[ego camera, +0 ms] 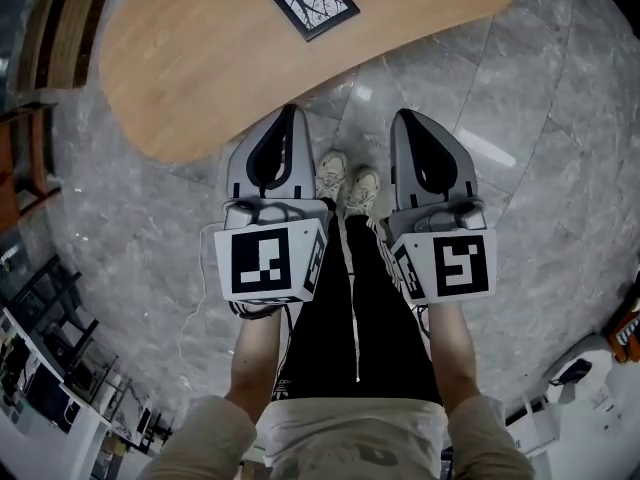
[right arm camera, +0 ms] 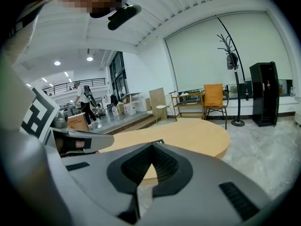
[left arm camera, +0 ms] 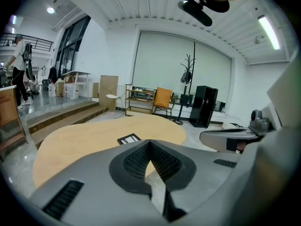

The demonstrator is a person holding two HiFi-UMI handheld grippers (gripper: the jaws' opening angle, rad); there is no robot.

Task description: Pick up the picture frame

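My left gripper and right gripper hang closed and empty, the picture frame lying untouched on the table well ahead of both (pickup not yet begun).

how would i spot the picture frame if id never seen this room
Find the big light wooden table with rounded edges on the grey stone floor. Lying flat on its top is the picture frame, a black border around a white print with dark branching lines. It is the only thing seen on that tabletop.
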